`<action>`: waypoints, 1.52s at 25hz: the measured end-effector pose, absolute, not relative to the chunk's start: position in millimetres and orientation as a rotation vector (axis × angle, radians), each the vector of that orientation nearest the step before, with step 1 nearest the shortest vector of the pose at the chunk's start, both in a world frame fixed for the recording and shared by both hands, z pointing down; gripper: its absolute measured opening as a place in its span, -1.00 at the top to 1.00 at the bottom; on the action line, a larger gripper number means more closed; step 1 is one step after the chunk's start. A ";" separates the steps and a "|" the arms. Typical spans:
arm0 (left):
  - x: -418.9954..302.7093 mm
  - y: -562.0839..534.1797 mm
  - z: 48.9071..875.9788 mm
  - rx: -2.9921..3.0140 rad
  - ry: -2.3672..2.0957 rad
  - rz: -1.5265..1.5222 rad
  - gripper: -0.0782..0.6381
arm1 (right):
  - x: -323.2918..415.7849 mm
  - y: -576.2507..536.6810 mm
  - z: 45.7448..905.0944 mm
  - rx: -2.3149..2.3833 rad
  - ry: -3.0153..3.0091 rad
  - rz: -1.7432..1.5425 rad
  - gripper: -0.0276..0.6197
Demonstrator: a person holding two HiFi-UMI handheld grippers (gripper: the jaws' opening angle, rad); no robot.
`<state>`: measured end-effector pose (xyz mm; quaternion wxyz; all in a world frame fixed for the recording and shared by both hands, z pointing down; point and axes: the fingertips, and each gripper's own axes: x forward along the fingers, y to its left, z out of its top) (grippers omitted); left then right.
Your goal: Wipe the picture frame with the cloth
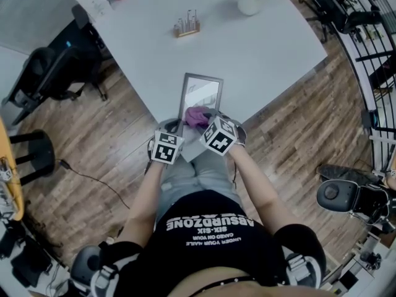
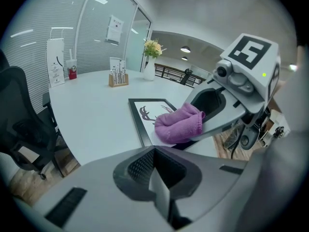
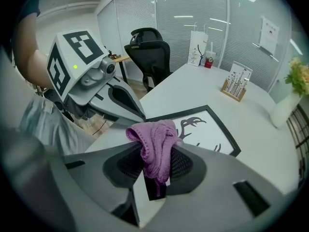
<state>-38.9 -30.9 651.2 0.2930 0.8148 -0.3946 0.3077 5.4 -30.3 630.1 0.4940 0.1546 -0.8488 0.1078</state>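
We stand at the near corner of the white table (image 1: 260, 48), a gripper in each hand. The black-edged rectangular picture frame (image 1: 201, 90) with an antler drawing lies flat there, its near end reaching the table's edge. Our right gripper (image 3: 157, 166) has its jaws clamped on the bunched purple terry cloth (image 3: 155, 141). The cloth bulges out above the fingertips and a thin tail hangs down between them. In the head view the cloth sits over the frame's near half, just beside the drawing; whether it presses on the glass we cannot tell.

Our left gripper (image 2: 154, 152) has its jaws drawn together on each other, and we see nothing held between them. Its tips sit at the frame's near left edge, just beside the right gripper and the cloth. Further back on the table stand a small wooden holder (image 1: 187, 27) and a white vase of flowers (image 1: 249, 4), well apart from the frame.
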 end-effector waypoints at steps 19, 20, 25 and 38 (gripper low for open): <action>-37.0 -31.8 651.1 2.160 -1.019 0.838 0.77 | 17.4 -56.6 634.8 0.530 -2.052 0.051 0.53; -37.1 -31.6 651.2 2.159 -1.017 0.840 0.77 | 17.6 -60.0 635.3 0.541 -2.053 0.043 0.53; -36.6 -31.7 651.5 2.158 -1.007 0.863 0.77 | 17.7 -79.0 635.7 0.592 -2.049 -0.015 0.52; -34.6 -30.6 651.9 2.150 -0.987 0.929 0.77 | 18.7 -137.2 635.5 0.663 -2.023 -0.039 0.52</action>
